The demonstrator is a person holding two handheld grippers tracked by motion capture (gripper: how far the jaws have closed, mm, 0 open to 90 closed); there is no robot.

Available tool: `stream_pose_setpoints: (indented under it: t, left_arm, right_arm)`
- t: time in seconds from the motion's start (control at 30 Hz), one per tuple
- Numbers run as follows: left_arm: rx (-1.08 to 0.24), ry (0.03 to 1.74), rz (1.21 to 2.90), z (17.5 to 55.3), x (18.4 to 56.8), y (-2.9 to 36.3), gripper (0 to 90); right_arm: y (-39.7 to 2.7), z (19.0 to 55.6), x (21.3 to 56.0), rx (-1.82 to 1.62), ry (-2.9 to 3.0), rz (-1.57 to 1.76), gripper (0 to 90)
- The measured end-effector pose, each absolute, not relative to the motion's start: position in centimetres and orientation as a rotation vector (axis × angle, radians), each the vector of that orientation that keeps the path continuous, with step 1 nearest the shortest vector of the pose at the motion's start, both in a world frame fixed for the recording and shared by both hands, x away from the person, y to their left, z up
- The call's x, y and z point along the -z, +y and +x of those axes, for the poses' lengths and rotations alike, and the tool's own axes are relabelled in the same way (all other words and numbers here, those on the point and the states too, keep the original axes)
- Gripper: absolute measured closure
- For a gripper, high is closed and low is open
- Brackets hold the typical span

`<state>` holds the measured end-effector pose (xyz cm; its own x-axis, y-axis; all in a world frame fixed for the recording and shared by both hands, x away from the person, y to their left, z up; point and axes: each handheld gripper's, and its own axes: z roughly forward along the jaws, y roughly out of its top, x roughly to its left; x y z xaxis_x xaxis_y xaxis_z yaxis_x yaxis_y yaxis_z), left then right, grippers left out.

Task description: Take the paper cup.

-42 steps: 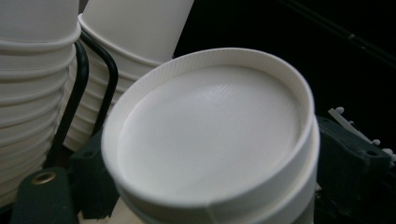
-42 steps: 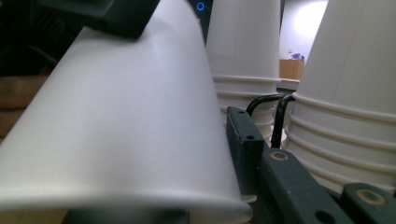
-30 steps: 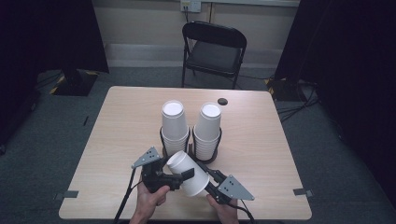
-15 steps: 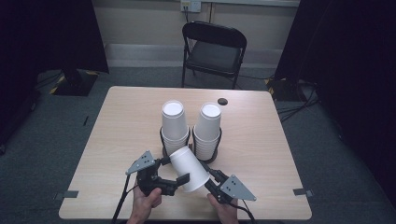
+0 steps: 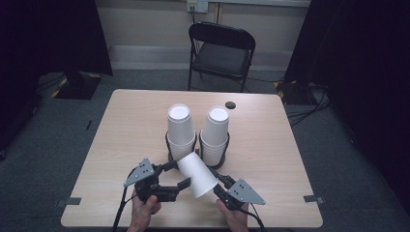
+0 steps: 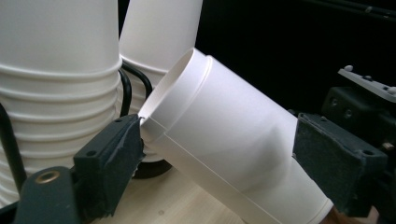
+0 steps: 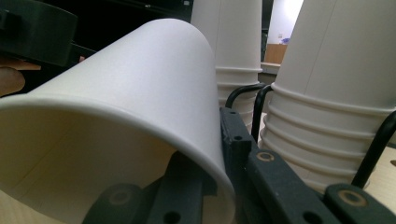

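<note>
One counter [image 5: 121, 140] stands here, and one folding chair [image 5: 220, 53] sits behind it. On the counter I count two stacks of white cups, the left stack [image 5: 180, 130] and the right stack [image 5: 214, 133], each upside down and ringed by its own black wire holder, so two holders. How many cups make up each stack I cannot tell; several rims show on both. One loose cup [image 5: 198, 174] lies tilted near the front. One small dark disc [image 5: 230, 105] rests by the far edge. Two claws are out: the left claw [image 5: 176, 175] and the right claw [image 5: 215, 181], each in one of two hands.
</note>
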<state>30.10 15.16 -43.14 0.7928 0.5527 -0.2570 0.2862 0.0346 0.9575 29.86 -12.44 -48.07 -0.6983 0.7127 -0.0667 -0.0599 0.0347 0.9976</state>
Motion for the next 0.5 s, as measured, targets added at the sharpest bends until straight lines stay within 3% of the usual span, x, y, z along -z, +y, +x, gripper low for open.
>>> stream_pose_setpoints:
  t: [0.2, 0.5]
  left_arm:
    - [-0.34, 0.643, 1.593, 29.8, 42.91, 15.5, 15.6]
    - [-0.352, 0.63, 1.646, 30.6, 43.57, 15.49, 16.1]
  right_arm:
    - [-12.41, 29.76, 47.57, -1.697, 1.849, 0.71, 86.7]
    - [-12.88, 30.28, 47.19, -1.658, 1.937, 0.802, 86.9]
